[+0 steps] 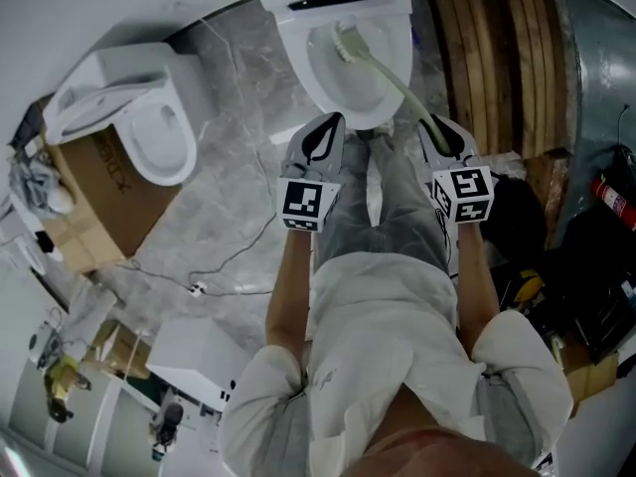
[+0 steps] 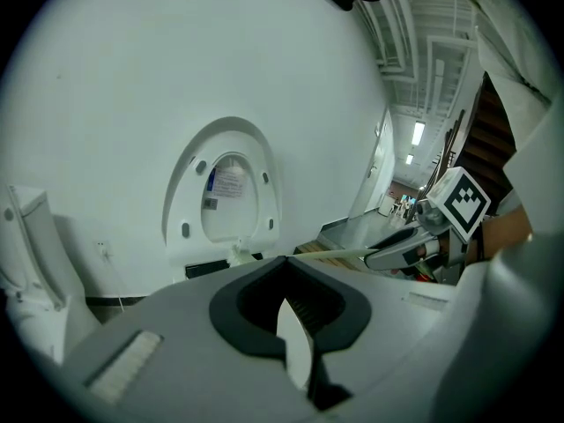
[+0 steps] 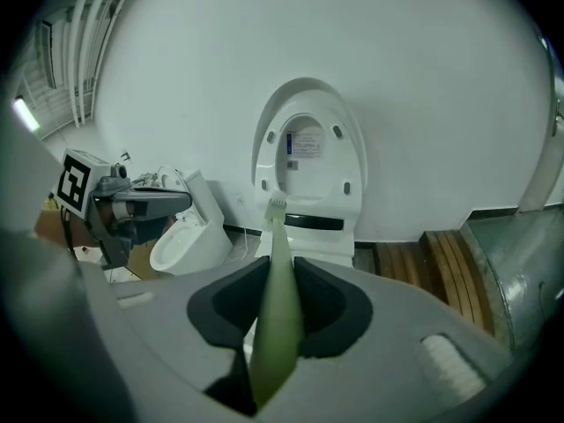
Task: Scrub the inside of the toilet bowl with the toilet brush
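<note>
A white toilet stands at the top centre with its lid raised. The toilet brush has a pale green handle, and its bristle head is down inside the bowl. My right gripper is shut on the handle's near end, at the bowl's front right. In the right gripper view the handle runs out between the jaws toward the bristles. My left gripper hovers at the bowl's front rim, shut and empty; its gripper view faces the lid.
A second white toilet sits on a cardboard box at the left. Wooden boards and a grey metal duct stand on the right, with a red extinguisher beyond. A thin cable crosses the marble floor.
</note>
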A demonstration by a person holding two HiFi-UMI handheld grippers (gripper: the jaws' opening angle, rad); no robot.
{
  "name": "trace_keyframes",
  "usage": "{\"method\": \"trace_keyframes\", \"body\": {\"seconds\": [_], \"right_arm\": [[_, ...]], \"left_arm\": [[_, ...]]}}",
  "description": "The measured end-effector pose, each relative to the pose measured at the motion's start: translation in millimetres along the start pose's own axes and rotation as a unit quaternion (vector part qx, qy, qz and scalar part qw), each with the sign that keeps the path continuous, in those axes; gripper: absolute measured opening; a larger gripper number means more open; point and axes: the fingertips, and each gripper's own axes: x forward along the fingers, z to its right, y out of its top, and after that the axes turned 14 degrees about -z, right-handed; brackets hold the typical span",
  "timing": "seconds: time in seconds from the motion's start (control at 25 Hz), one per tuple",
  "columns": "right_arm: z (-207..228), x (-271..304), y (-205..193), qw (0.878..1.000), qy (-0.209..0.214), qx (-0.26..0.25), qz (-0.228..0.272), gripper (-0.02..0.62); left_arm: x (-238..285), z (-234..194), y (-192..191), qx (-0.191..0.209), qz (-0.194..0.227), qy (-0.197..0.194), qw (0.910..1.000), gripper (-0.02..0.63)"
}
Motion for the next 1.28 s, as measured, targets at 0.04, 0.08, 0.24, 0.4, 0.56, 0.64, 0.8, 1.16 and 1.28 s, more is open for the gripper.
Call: {"method": "trace_keyframes", "body": {"seconds": [0.04,0.08,0.24,0.4,0.56,0.64,0.8,1.16,1.28], "right_arm": [[0,5,-3,1.0,0.001,0.001,-0.004,0.089],[1,10,-6,1.0,0.003,0.001,-0.007,0.089],[8,33,-18,1.0,0.004,-0.006,-0.019,0.089],[20,63,-32,0.999,0.002,-0.002,-0.032,0.089],[26,93,-45,0.999,0.012,-0.005,-0.048,0.089],[28,107,-54,0.998,0.017,-0.006,-0.058,0.089],[37,134,-68,0.997,0.023,-0.006,-0.074,0.089],[44,206,-91,0.993,0.043,-0.022,-0.112,0.089],[41,227,-97,0.991,0.046,-0.028,-0.124,0.089]], "left_arm": [[4,-2,-4,-0.002,-0.001,0.001,1.0,0.018],[7,-4,-8,-0.006,-0.002,0.003,1.0,0.018],[25,-9,-31,-0.021,-0.013,0.006,0.9997,0.018],[40,-15,-50,-0.037,-0.021,0.019,0.9989,0.018],[55,-19,-68,-0.051,-0.028,0.031,0.9978,0.018],[63,-19,-75,-0.057,-0.032,0.034,0.9973,0.018],[80,-18,-85,-0.064,-0.03,0.04,0.9967,0.018],[113,-31,-114,-0.092,-0.04,0.052,0.9936,0.018],[119,-36,-125,-0.104,-0.046,0.053,0.992,0.018]]}}
